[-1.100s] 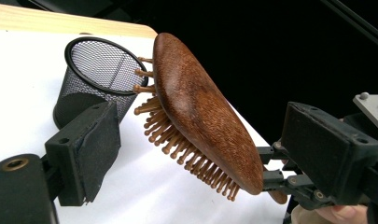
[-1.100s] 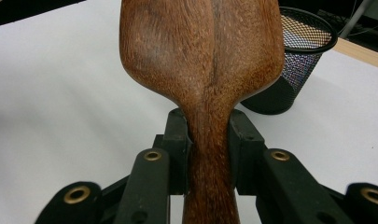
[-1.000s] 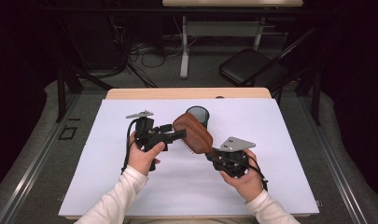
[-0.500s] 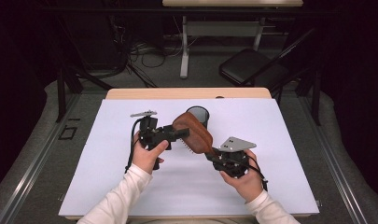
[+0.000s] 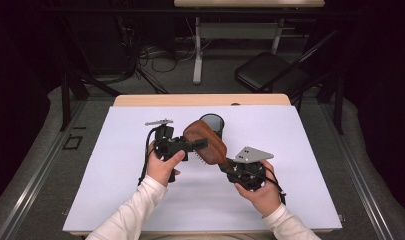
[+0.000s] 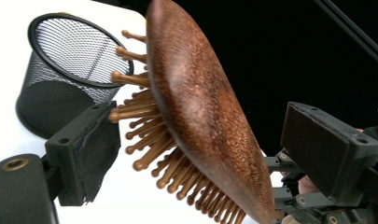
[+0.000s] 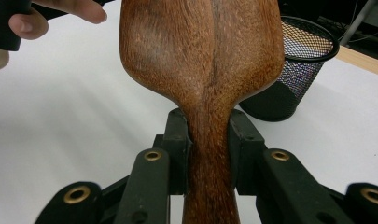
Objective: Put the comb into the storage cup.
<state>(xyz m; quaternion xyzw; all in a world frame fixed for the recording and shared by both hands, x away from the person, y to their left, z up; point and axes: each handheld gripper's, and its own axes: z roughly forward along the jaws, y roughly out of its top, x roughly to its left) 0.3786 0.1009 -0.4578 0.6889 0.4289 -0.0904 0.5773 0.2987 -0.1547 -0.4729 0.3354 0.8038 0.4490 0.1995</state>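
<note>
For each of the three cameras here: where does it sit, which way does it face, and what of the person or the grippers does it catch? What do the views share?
High view: above the person's side, looking forward and down on the white table; both forearms, left gripper, right gripper.
Left gripper view: rides the left gripper, faces the wooden hairbrush bristle side, its jaws standing open on either side of the head.
Right gripper view: rides the right gripper, looks along the brush's back, jaws clamped on the handle; fingers of the other hand.
Shared: all show the brush and the mesh cup.
</note>
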